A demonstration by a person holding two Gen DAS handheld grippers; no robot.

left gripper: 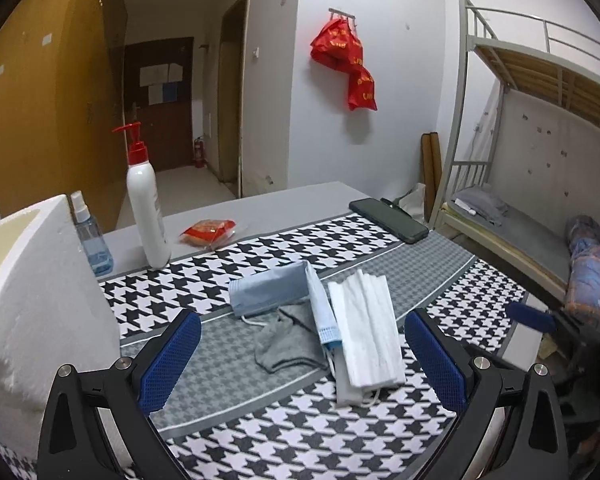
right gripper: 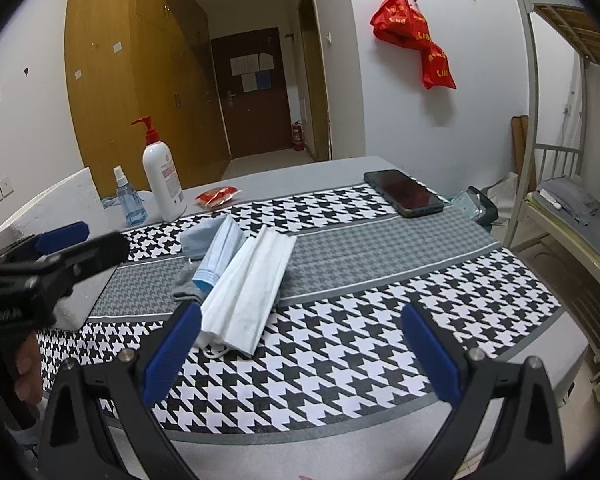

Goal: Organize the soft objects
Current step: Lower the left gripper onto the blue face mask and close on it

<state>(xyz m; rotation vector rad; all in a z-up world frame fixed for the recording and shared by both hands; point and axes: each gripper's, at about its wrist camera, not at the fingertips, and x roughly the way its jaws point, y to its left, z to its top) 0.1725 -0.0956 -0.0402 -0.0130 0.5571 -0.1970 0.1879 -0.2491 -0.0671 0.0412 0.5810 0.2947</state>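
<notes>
dorm room, houndstooth cloth (left gripper: 300, 432). masks (left gripper: 364, 332) and grey sock (left gripper: 288, 344) heaped mid-table, likely unsorted. left gripper (left gripper: 300, 364) and right gripper (right gripper: 300, 356) both spread wide, empty, poised.

Grey sock (left gripper: 288, 340): partly under blue mask (left gripper: 268, 290) and white masks (left gripper: 366, 328), full shape can't tell. Bottom grey mask (left gripper: 346, 390) in the pile mostly covered, only an edge shows.

White foam box (left gripper: 28, 300) at tabletop's left edge: cut off by left wrist view's border; inside not visible.

Left gripper (right gripper: 62, 248) in right wrist view: blurred, body cut by pic edge. Hand (right gripper: 26, 372) behind it only partly seen.

Pump bottle (right gripper: 162, 178) label text too small to read. Bunk bed (right gripper: 572, 184) cut at right edge.
</notes>
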